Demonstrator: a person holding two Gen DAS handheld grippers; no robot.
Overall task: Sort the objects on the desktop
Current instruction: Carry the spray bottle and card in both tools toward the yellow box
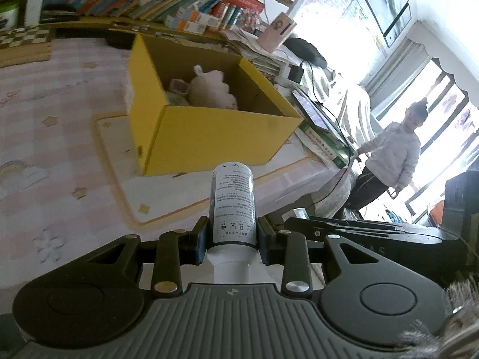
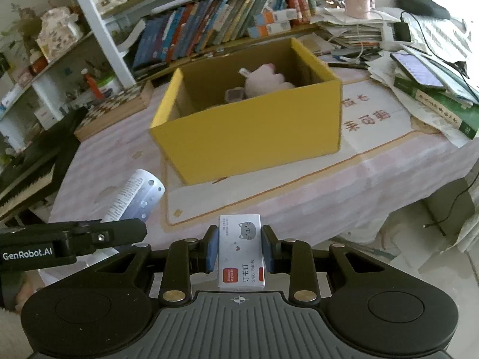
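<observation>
A yellow box sits open on the pink tablecloth, a plush toy and what may be a small case inside. Before it, the left gripper pinches a bottle; the right gripper clamps a staple box.

Bright windows at right (glare washes out detail). Crowded bookshelf behind table with pink checked cloth. White walls.
</observation>
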